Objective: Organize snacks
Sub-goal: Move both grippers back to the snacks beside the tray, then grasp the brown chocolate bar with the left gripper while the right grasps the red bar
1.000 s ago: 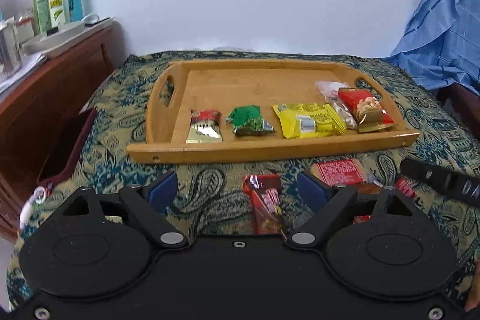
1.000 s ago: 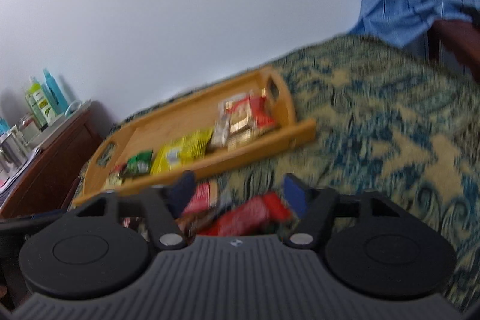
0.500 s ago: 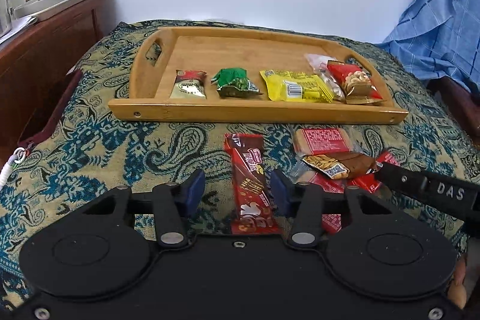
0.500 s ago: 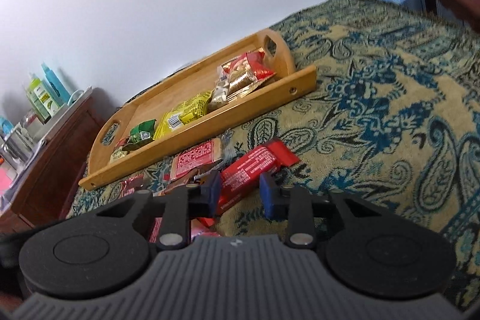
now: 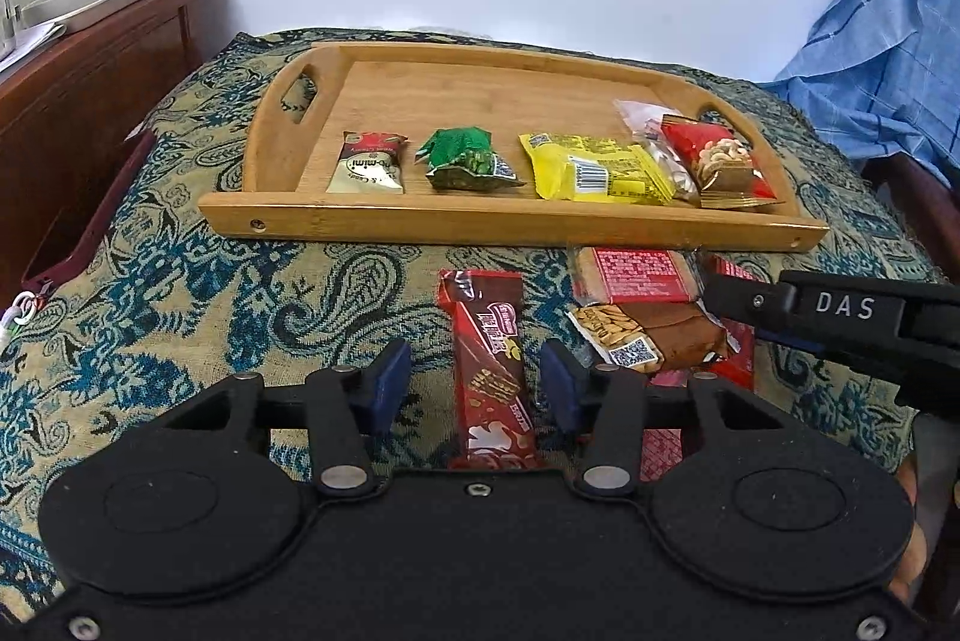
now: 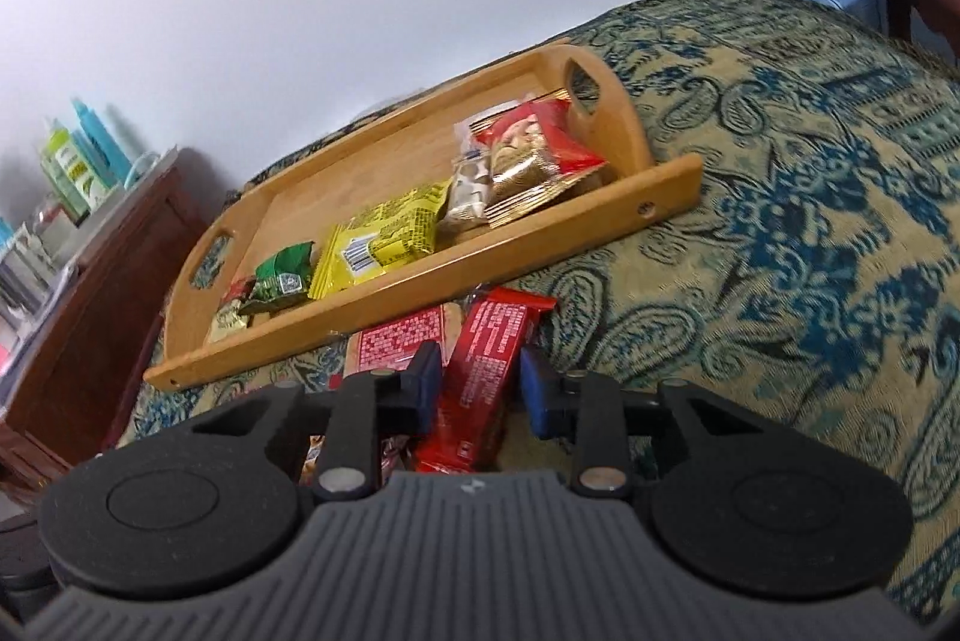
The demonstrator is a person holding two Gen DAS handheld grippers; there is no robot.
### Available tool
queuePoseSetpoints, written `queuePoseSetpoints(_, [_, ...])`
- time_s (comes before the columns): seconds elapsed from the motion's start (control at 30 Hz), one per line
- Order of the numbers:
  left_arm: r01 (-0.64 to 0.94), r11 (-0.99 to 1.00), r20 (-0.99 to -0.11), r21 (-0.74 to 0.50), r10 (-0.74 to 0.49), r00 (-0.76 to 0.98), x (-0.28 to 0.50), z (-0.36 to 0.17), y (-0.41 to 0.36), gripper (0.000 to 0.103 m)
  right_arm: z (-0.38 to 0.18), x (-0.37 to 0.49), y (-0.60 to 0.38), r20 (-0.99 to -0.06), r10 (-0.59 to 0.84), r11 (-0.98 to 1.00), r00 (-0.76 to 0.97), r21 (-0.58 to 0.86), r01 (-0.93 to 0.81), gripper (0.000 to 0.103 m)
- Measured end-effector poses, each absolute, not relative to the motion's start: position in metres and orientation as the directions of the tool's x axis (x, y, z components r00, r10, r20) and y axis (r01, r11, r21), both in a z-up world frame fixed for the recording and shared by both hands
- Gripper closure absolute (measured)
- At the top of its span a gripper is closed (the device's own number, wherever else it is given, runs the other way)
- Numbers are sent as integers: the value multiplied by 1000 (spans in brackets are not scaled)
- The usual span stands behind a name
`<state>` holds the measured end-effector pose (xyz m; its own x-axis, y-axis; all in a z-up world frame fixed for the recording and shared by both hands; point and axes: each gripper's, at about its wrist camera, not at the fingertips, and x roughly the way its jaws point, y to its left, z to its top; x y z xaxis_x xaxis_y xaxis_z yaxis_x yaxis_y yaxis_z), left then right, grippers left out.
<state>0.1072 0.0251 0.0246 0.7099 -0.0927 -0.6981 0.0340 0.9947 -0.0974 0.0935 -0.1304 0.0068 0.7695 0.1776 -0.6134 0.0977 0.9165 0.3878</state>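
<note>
- Left wrist view: the wooden tray [image 5: 336,215] lies on the patterned cloth [image 5: 180,293], far from the camera. Five snacks are already in a row along its near wall: a gold and red packet [image 5: 369,164] at the left, a green packet [image 5: 465,161], a yellow packet [image 5: 591,168], a clear packet [image 5: 651,140] and a red nut packet [image 5: 717,161] at the right.
- The left gripper [image 5: 477,389] stands half narrow around the brown-red chocolate bar [image 5: 489,353], which lies flat on the cloth near the tray. A gap shows on both sides of the bar, so the pads do not seem to press it.
- To the right of this bar lie a pink-red biscuit pack [image 5: 630,275] and a brown bar [image 5: 651,335]; they wait outside the tray.
- Right wrist view: the right gripper [image 6: 480,389] is narrow around a red bar [image 6: 486,371] on the cloth, near the tray front. The left pad seems to touch it, but on the right a small gap shows, so I cannot tell if it holds.
- My judgement: about half of the work is done; at least four snacks are left outside.
</note>
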Motion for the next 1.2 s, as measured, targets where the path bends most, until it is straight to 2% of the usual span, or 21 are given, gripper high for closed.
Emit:
queuePoseSetpoints(0.4, [58, 996, -700, -74, -94, 708, 107, 21, 20, 58, 6, 110, -109, -632, 144, 963, 762, 266, 39, 64])
queuePoseSetpoints(0.5, [69, 996, -701, -64, -94, 707, 106, 20, 18, 66, 5, 107, -106, -624, 132, 967, 770, 252, 38, 64])
queuePoseSetpoints(0.57, [72, 995, -700, -67, -99, 707, 105, 21, 18, 80, 5, 105, -105, -617, 121, 969, 778, 244, 43, 70])
queuePoseSetpoints(0.6, [76, 995, -699, -71, -104, 707, 105, 22, 17, 81, 5, 103, -105, -614, 115, 970, 781, 238, 44, 74])
queuePoseSetpoints(0.83, [87, 995, -651, -55, -101, 752, 97, 39, 21, 81, 12, 93, -110, -568, 109, 964, 816, 262, 53, 75])
queuePoseSetpoints(1.2, [50, 989, -608, -136, -123, 784, 110, 68, 44, 81, 49, 92, -124, -472, 136, 940, 871, 340, 37, 75])
